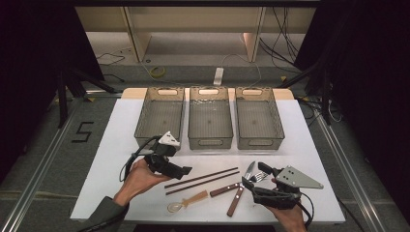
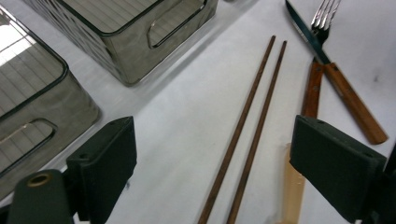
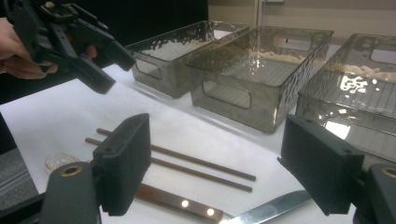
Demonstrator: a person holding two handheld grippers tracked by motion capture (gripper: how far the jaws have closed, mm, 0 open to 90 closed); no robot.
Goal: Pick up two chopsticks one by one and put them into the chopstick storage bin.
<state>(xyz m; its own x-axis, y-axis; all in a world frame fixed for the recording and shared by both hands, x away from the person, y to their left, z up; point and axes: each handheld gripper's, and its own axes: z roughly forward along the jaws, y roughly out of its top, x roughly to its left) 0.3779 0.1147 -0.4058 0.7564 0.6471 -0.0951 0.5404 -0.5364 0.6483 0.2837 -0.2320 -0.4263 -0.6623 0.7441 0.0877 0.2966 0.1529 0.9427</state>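
Observation:
My left gripper (image 1: pixel 186 170) hangs open over the white tabletop, left of a pair of dark chopsticks (image 1: pixel 202 179). In the left gripper view the open gripper (image 2: pixel 222 163) frames the chopsticks (image 2: pixel 247 130). A wooden-handled knife (image 2: pixel 355 107) and fork (image 2: pixel 312 88) lie crossed beyond them. My right gripper (image 1: pixel 255 176) hovers open above the fork tines (image 1: pixel 261 176) and the knife (image 1: pixel 235 200). The right gripper view puts the open gripper (image 3: pixel 224 161) over the knife handle (image 3: pixel 177 201), with the chopsticks (image 3: pixel 187 161) behind and the left gripper (image 3: pixel 112 70) farther off.
Three grey see-through bins (image 1: pixel 159 116) (image 1: pixel 209 118) (image 1: pixel 258 118) stand in a row at the back, with nothing inside. A clear spoon with an amber handle (image 1: pixel 186 202) lies near the table's front edge. Floor and cables lie beyond the table.

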